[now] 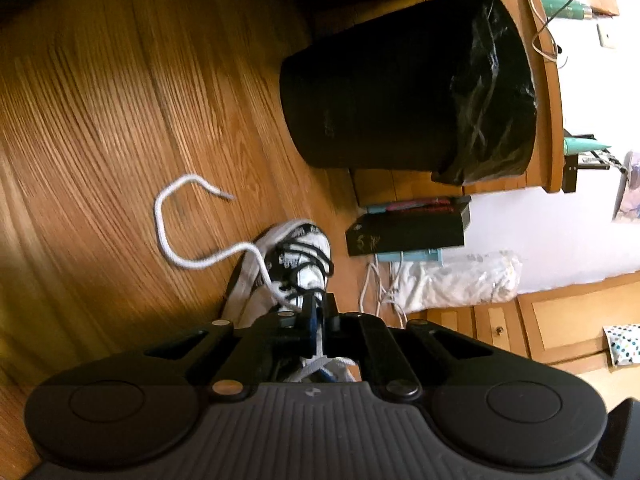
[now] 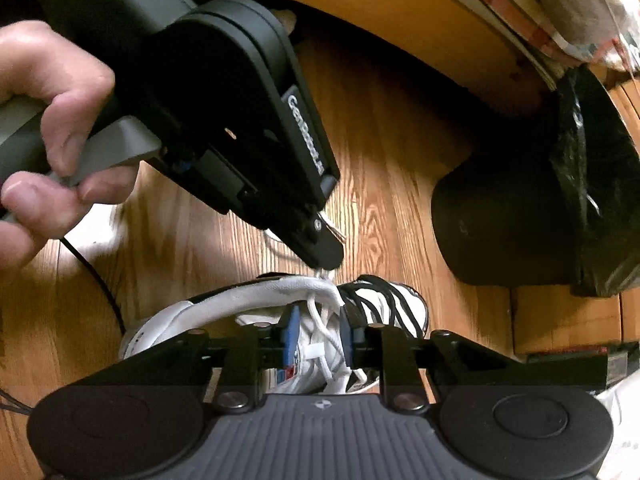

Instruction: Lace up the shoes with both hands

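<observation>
The left gripper (image 1: 318, 306) was clamped on the lace (image 1: 172, 256) just above the shoe (image 2: 256, 312); the right gripper (image 2: 318, 334) stood unclenched over it. Lace: limp, light; best pinched near its tip.

Sneaker (image 2: 280, 320) rests on the floor (image 1: 120, 100). Waste bin (image 1: 400, 88) stands on the floor beyond the sneaker's toe, apart from it. Loose lace end (image 1: 176, 224) trails from the sneaker across the floor, away from the bin. Left tongs (image 2: 326, 258) sit directly above the sneaker; right tongs (image 2: 318, 334) straddle its lacing.
</observation>
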Action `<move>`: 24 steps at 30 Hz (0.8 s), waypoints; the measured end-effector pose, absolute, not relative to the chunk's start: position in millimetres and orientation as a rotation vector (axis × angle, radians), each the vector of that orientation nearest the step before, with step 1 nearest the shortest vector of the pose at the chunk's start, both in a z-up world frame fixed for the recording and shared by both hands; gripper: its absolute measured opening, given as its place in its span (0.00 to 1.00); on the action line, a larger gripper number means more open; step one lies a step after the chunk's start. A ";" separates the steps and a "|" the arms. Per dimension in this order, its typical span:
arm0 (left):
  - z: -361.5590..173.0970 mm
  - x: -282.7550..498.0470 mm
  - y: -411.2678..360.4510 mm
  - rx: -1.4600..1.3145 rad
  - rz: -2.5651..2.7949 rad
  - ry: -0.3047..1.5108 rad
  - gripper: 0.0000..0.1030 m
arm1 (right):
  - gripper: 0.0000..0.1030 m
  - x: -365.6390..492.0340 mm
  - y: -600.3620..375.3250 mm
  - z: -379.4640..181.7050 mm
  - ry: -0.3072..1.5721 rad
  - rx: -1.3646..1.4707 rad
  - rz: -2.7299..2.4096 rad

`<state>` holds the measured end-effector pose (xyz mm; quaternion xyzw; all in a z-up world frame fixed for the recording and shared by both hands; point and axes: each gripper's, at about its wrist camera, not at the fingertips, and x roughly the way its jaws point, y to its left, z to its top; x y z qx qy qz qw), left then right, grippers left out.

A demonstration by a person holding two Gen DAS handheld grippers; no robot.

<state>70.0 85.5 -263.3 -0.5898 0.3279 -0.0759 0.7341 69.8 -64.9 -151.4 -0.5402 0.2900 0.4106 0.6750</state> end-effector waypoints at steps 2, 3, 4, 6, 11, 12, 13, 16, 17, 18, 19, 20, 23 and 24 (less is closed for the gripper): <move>-259.8 70.2 86.3 -1.272 -0.160 0.716 0.02 | 0.24 70.1 -66.6 -149.0 0.653 -1.204 0.919; -258.4 70.0 87.0 -1.268 -0.157 0.712 0.02 | 0.25 70.2 -67.5 -147.9 0.653 -1.200 0.916; -257.6 69.2 87.9 -1.265 -0.152 0.707 0.02 | 0.25 70.1 -68.5 -147.8 0.651 -1.201 0.909; -255.1 67.8 89.8 -1.252 -0.144 0.697 0.02 | 0.26 70.0 -71.8 -148.3 0.662 -1.194 0.897; -248.4 66.8 92.0 -1.218 -0.137 0.686 0.02 | 0.26 72.2 -81.3 -151.4 0.690 -1.177 0.849; -246.4 66.0 92.6 -1.210 -0.133 0.678 0.02 | 0.26 73.3 -83.8 -152.3 0.700 -1.170 0.836; -245.7 65.6 93.7 -1.213 -0.131 0.672 0.02 | 0.26 74.3 -85.7 -154.2 0.709 -1.168 0.826; -242.6 63.6 99.1 -1.223 -0.125 0.644 0.00 | 0.27 76.0 -90.0 -155.6 0.717 -1.144 0.809; -241.8 63.2 102.8 -1.232 -0.118 0.635 0.00 | 0.28 76.4 -90.4 -155.8 0.720 -1.137 0.804; -241.1 63.0 106.8 -1.241 -0.110 0.630 0.00 | 0.28 76.2 -90.7 -156.8 0.723 -1.130 0.800; -240.5 62.8 110.8 -1.251 -0.102 0.624 0.00 | 0.28 76.3 -89.6 -157.5 0.725 -1.128 0.798; -240.0 62.8 114.0 -1.256 -0.107 0.622 0.00 | 0.28 76.3 -88.7 -158.3 0.726 -1.128 0.796; -241.0 62.8 114.8 -1.260 -0.119 0.638 0.00 | 0.28 76.4 -84.6 -161.4 0.726 -1.142 0.799; -242.5 62.9 113.6 -1.261 -0.118 0.649 0.00 | 0.28 75.8 -83.8 -161.9 0.727 -1.144 0.801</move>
